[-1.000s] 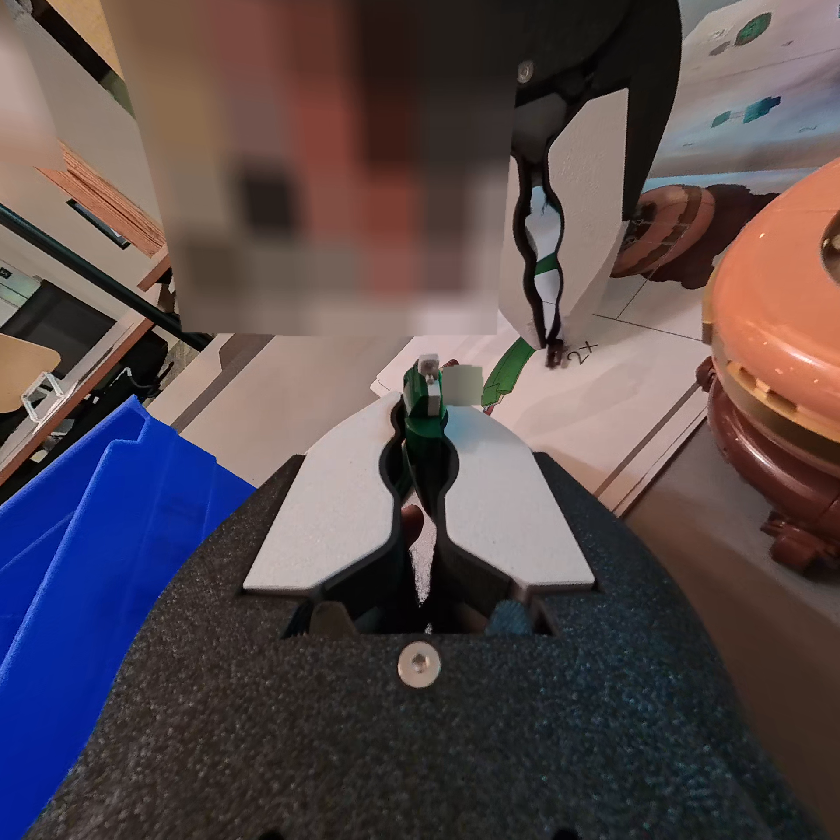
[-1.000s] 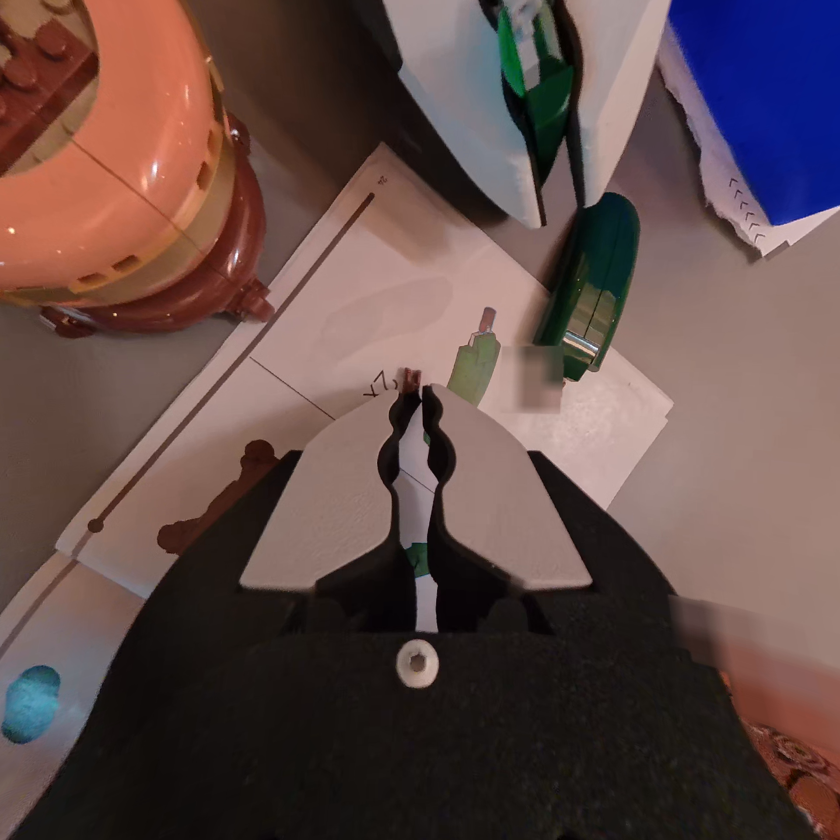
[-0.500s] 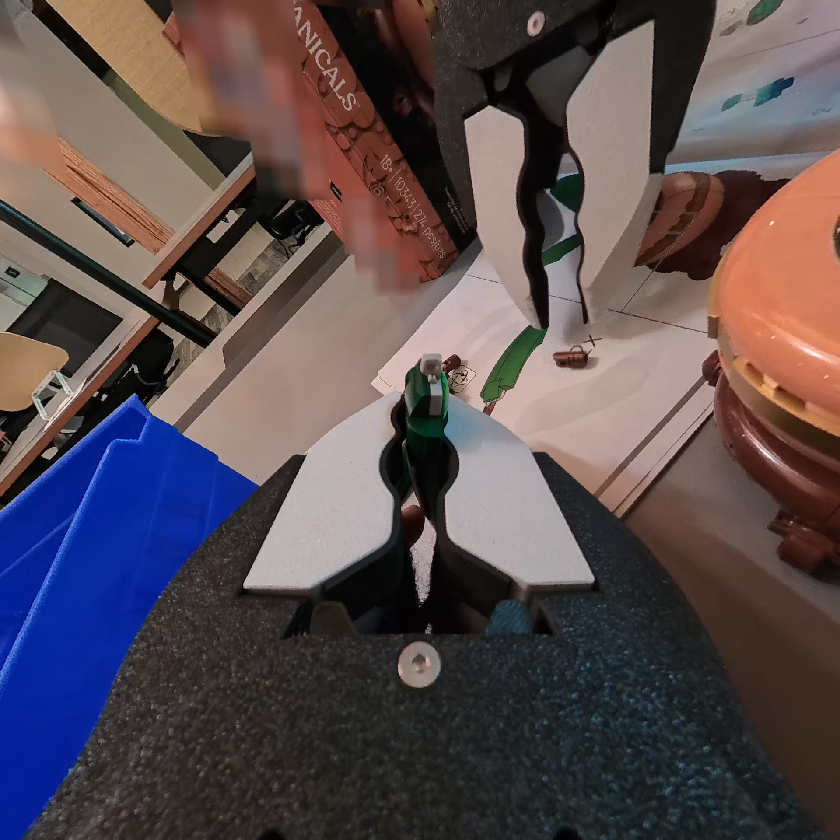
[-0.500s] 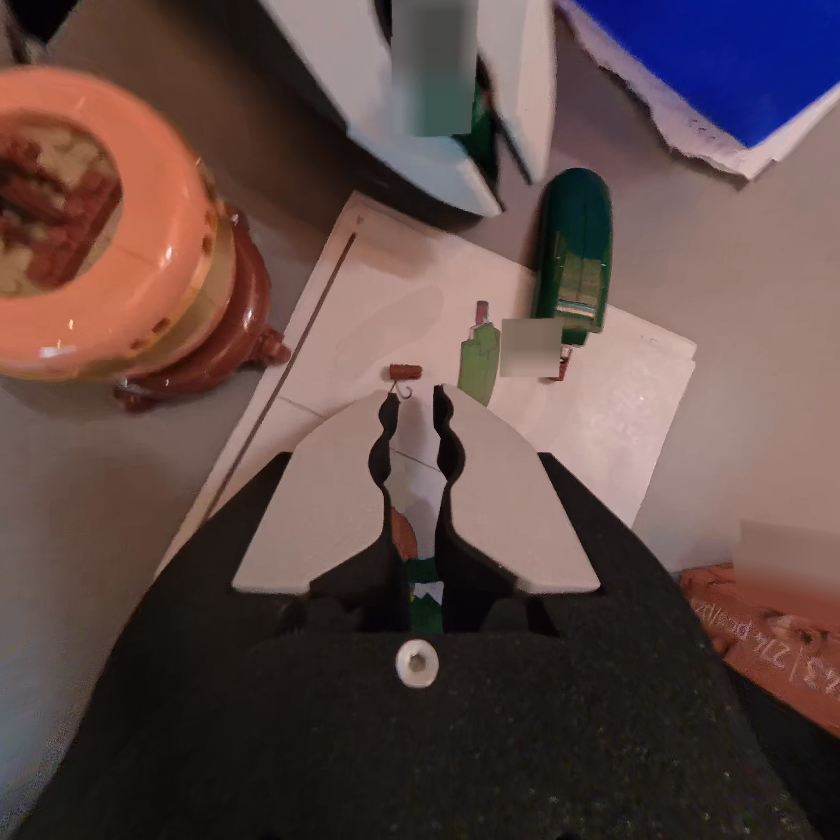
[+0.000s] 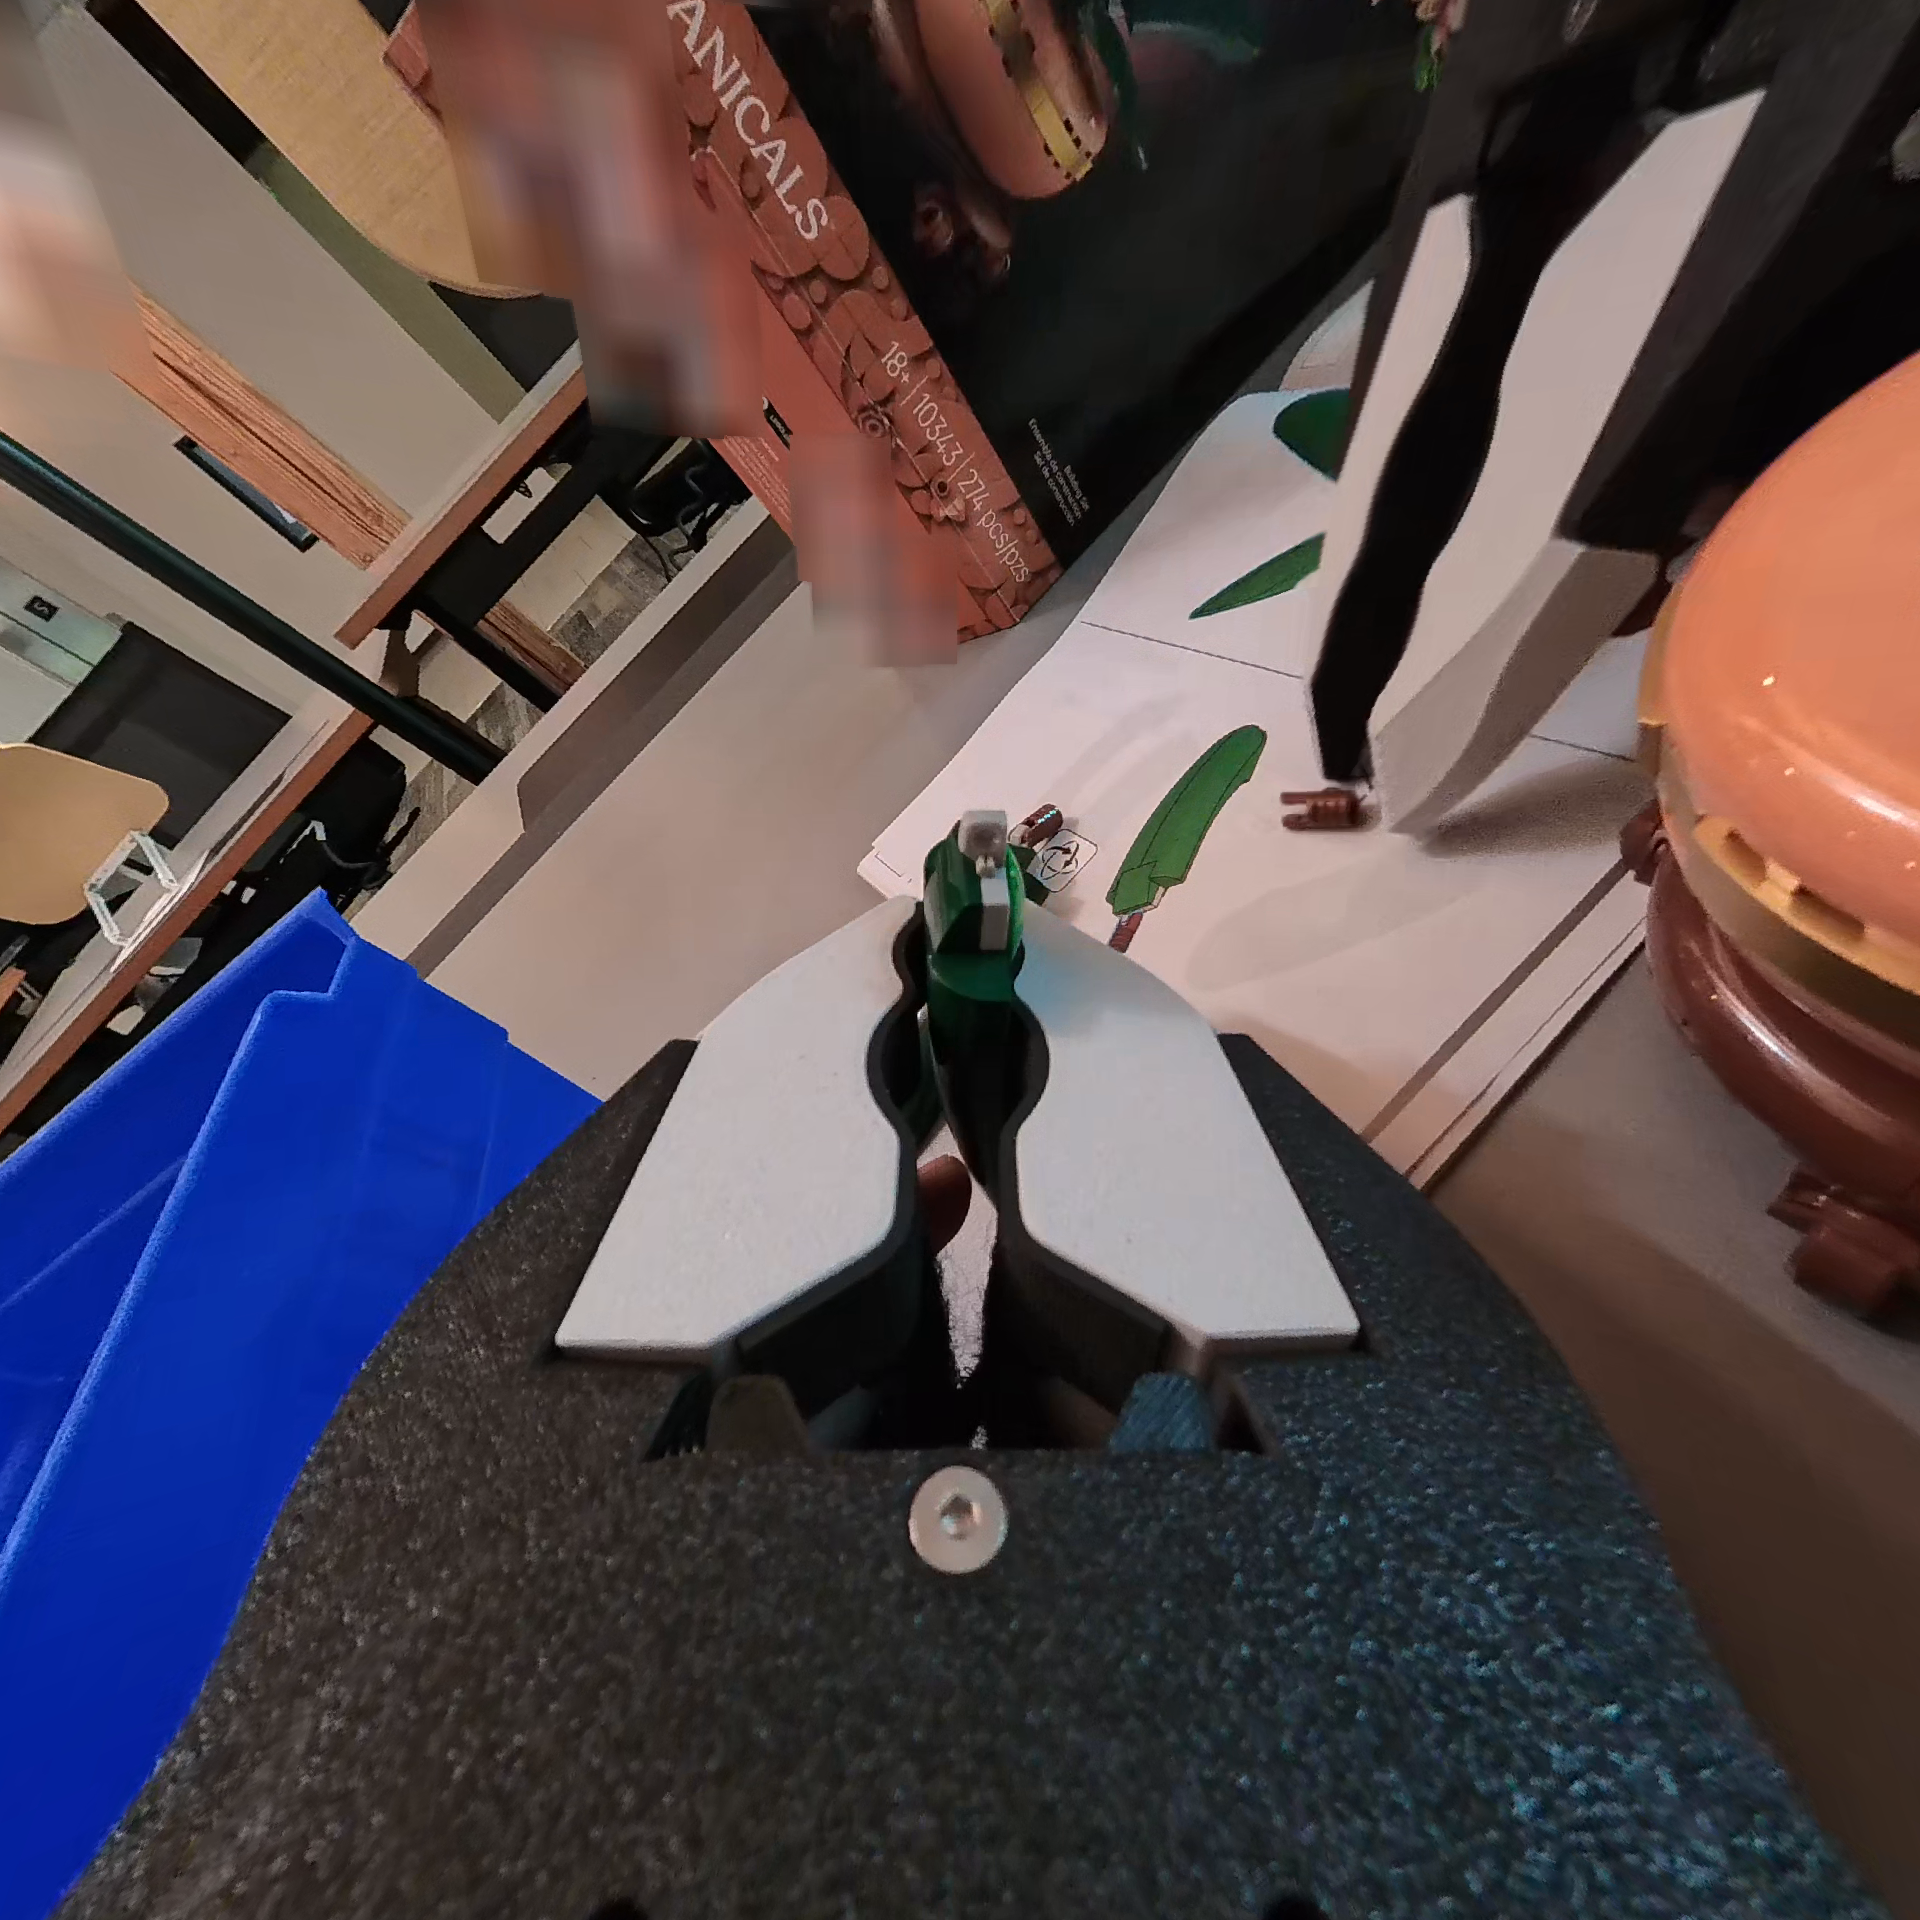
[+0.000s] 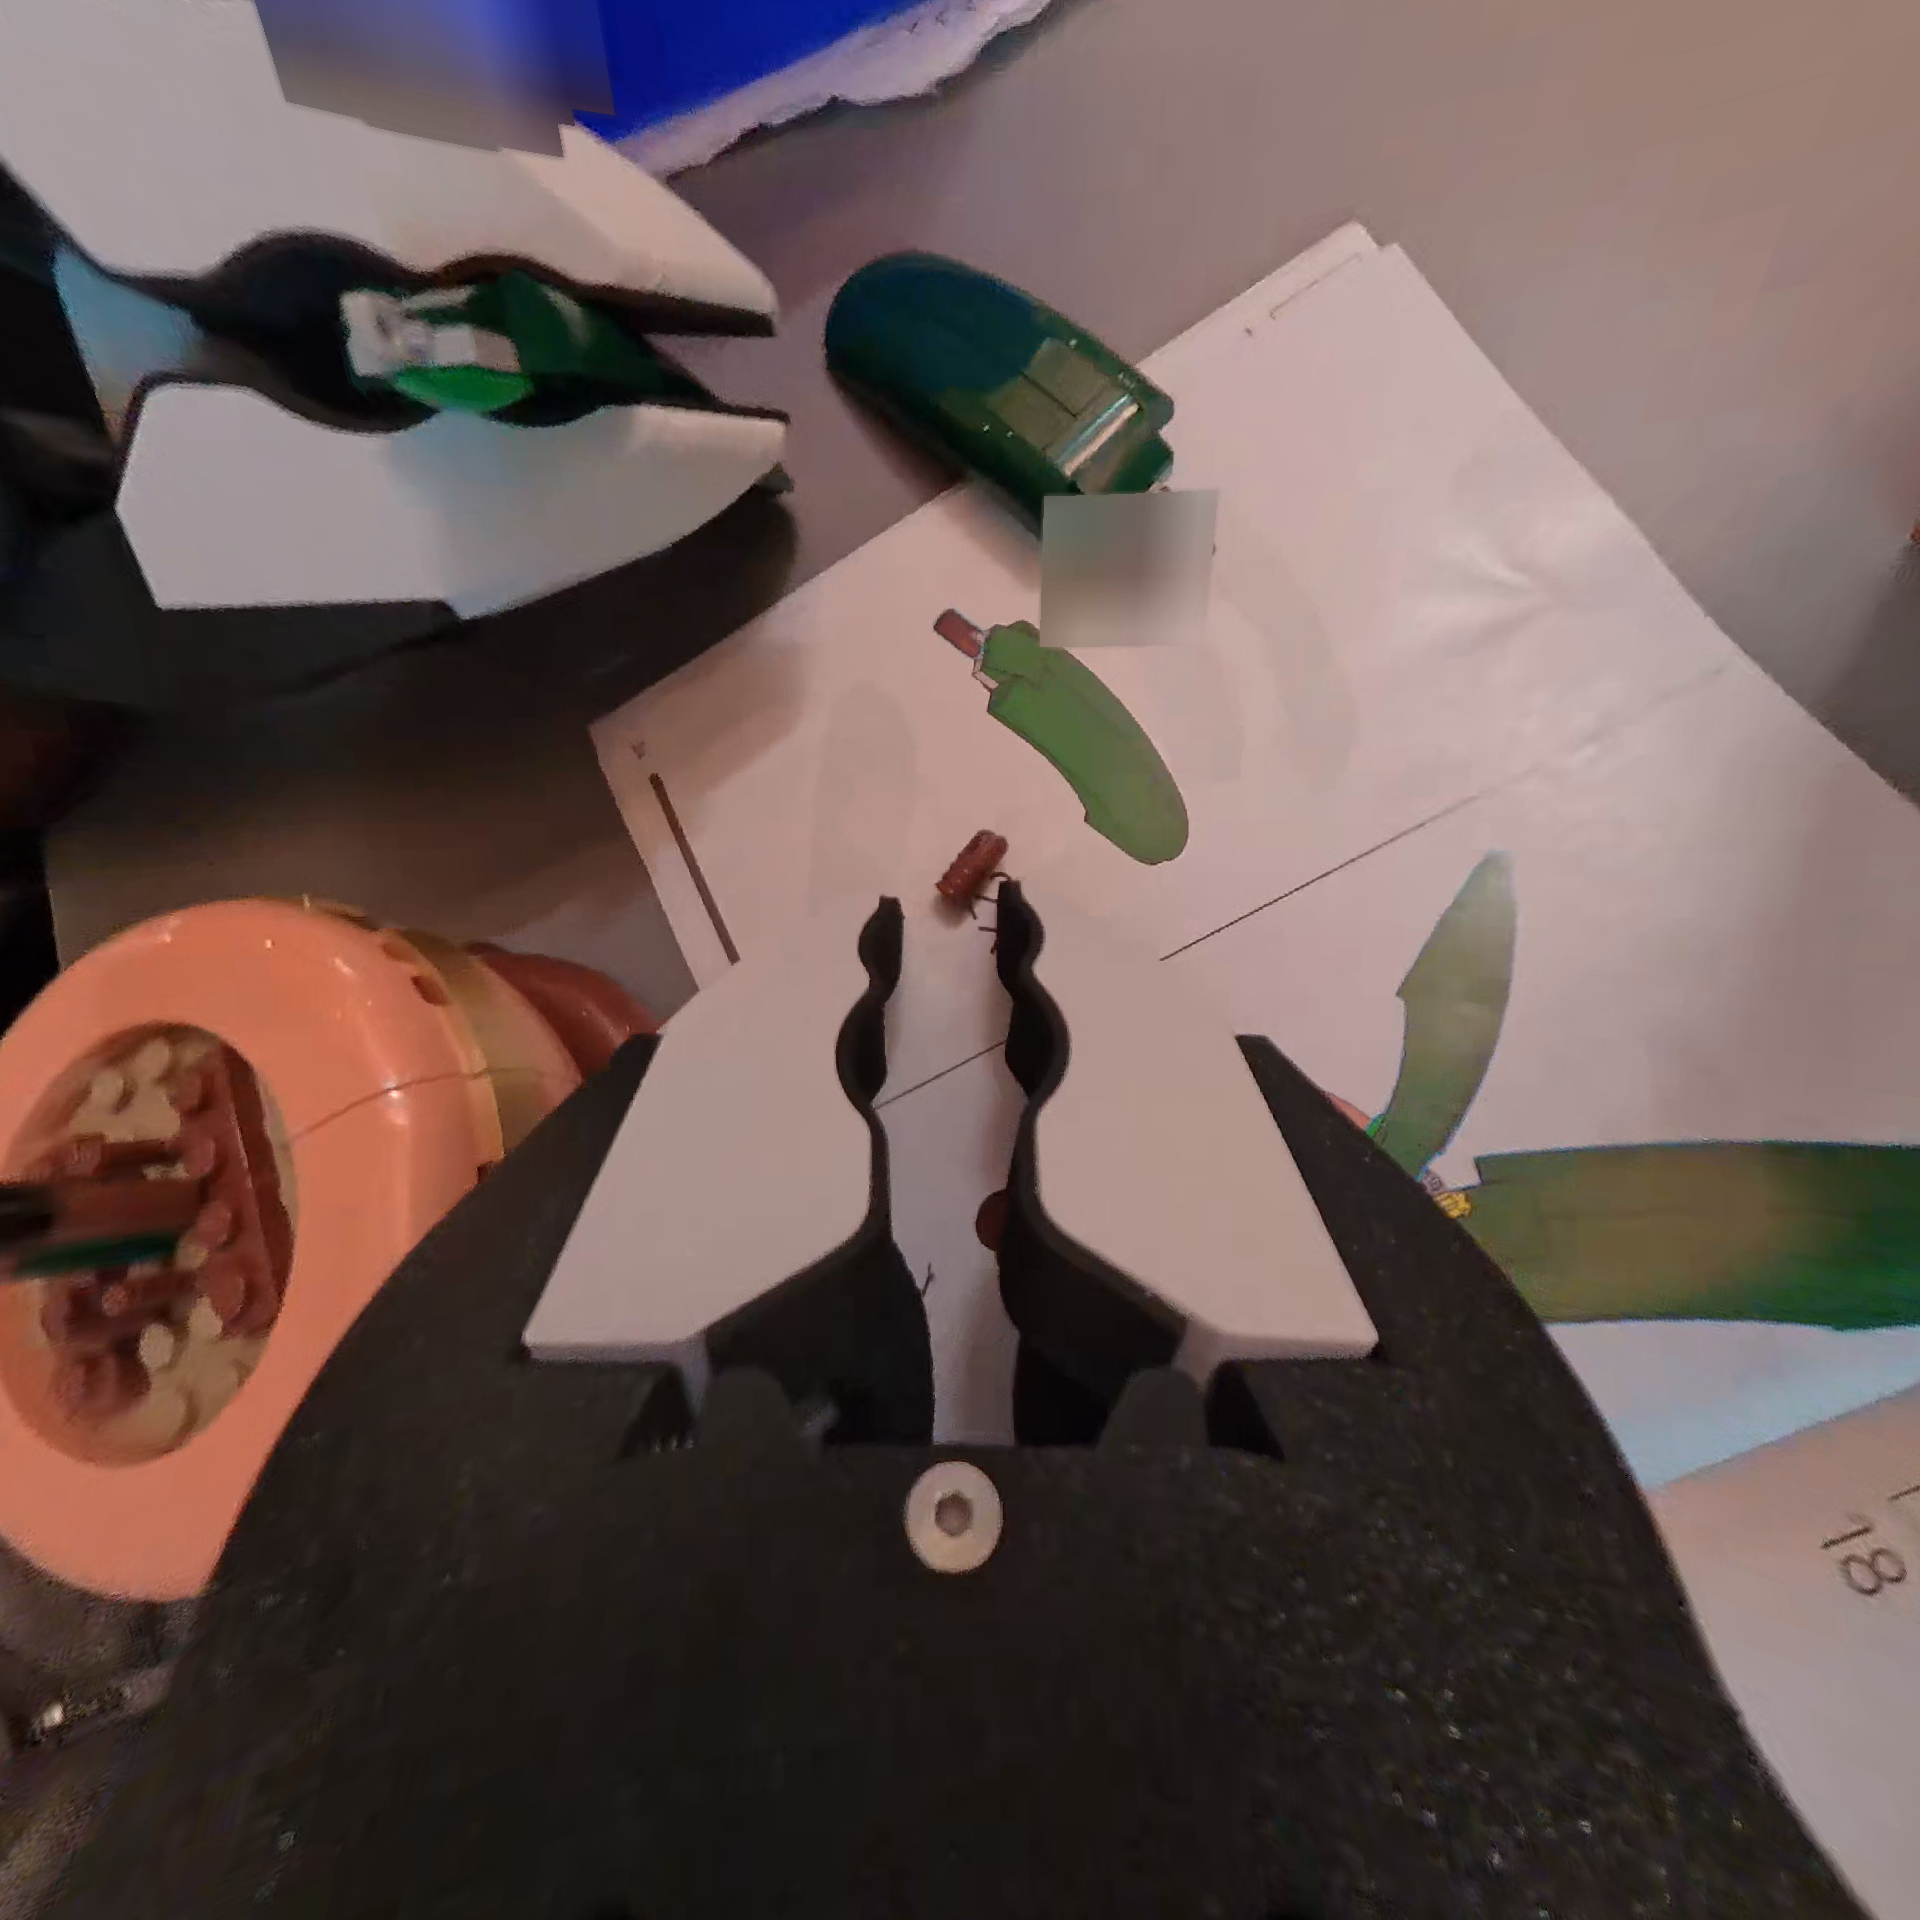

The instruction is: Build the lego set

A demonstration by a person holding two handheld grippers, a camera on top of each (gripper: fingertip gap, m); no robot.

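My left gripper (image 5: pixel 971 925) is shut on a green leaf piece (image 5: pixel 961 935) with a grey clip at its tip, held above the table. It also shows in the right wrist view (image 6: pixel 779 374), upper left, still holding the leaf (image 6: pixel 499 353). My right gripper (image 6: pixel 951 914) is open and empty, its tips just short of a small brown piece (image 6: pixel 971 862) lying on the open instruction booklet (image 6: pixel 1455 623). In the left wrist view the right gripper (image 5: pixel 1382 795) stands tips-down beside that brown piece (image 5: pixel 1320 808). A second dark green leaf assembly (image 6: pixel 997 374) lies at the booklet's corner.
The orange and brown flowerpot build (image 5: pixel 1818 779) stands right of the booklet; it also shows in the right wrist view (image 6: pixel 208 1195), lower left, with its top open. A blue bin (image 5: pixel 208 1195) is at the left. The set's box (image 5: pixel 914 312) stands behind the booklet. Across from one pair of fingers to the other is roughly 9 cm.
My right gripper has let go of the small brown piece, which now lies on the booklet, and has opened wider and turned. My left gripper holds the green leaf steady.
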